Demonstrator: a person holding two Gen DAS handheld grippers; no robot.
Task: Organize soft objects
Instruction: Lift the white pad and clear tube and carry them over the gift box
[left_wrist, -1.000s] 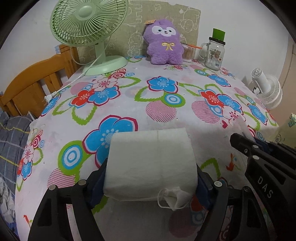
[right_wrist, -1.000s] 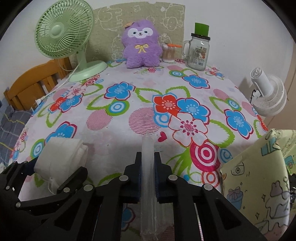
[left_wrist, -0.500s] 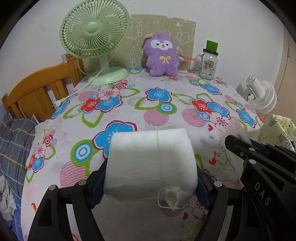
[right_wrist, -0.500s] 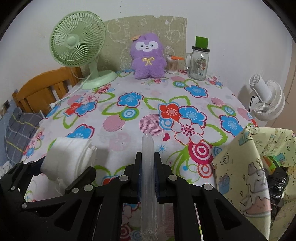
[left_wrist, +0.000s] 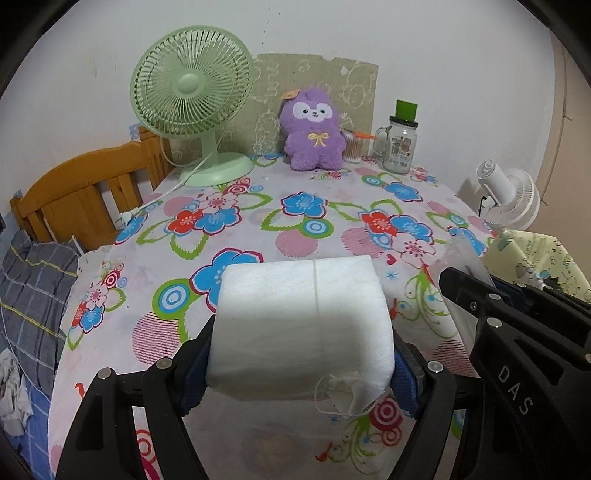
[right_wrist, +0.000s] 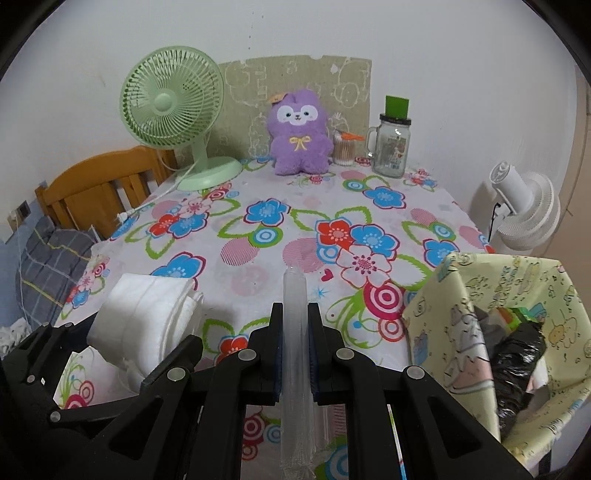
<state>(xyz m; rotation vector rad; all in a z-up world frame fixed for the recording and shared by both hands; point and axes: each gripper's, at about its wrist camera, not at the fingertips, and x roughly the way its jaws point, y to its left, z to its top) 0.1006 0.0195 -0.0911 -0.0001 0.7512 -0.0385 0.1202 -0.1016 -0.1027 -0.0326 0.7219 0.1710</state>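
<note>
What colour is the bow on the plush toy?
Yellow, on the purple plush toy; clearest in the right wrist view.

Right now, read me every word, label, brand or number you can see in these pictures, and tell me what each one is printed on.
"DAS": white letters on the black body of the right gripper, seen from the left wrist.
The printed label on the glass mug jar: too small and blurred to read.
The tag on the purple plush toy: nothing readable.
No other legible text.

A home bedroom: a wooden bed frame (left_wrist: 79, 194) with checked bedding (left_wrist: 29, 291) at 9 o'clock, a flowered counter (left_wrist: 258, 236), plush toy (left_wrist: 313, 134) at 12 o'clock.
</note>
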